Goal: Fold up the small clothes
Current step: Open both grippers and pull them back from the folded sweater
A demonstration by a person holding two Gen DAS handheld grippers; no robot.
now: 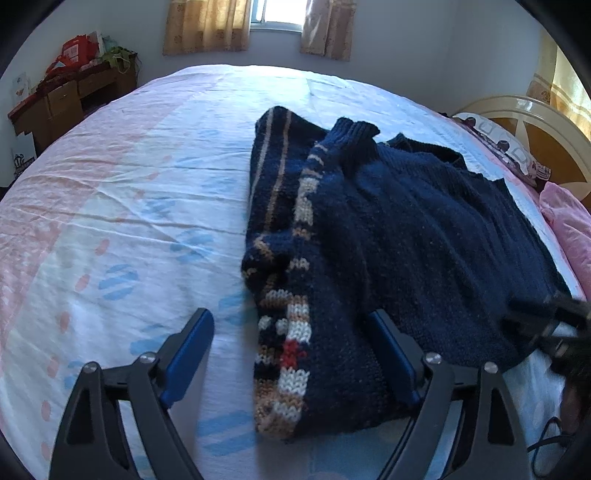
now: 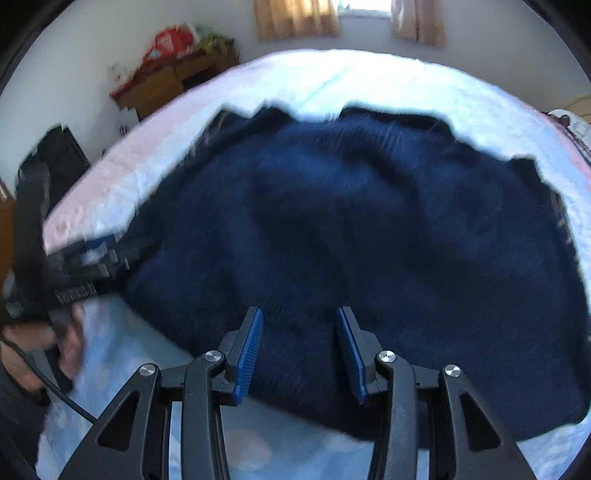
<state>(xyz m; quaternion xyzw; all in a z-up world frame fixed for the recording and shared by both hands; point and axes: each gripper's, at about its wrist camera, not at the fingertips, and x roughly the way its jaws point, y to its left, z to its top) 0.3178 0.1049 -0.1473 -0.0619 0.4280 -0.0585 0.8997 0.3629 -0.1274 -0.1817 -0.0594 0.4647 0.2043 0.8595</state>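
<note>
A navy knitted sweater point(image 1: 406, 229) with tan, white and red patterned bands lies partly folded on the bed, a sleeve laid across its body. My left gripper point(image 1: 291, 321) is open, its jaws wide apart on either side of the sweater's near patterned edge. My right gripper point(image 2: 299, 317) is open just above the sweater's near hem point(image 2: 332, 258), holding nothing. The right gripper also shows blurred at the right edge of the left wrist view point(image 1: 546, 325). The left gripper shows blurred at the left of the right wrist view point(image 2: 92, 266).
The bed point(image 1: 129, 203) has a white sheet with pink and blue marks. A wooden dresser point(image 1: 66, 99) with red bags stands at the far left. A headboard point(image 1: 535, 125) and a pink blanket point(image 1: 569, 221) are at the right. A curtained window point(image 1: 277, 14) is behind.
</note>
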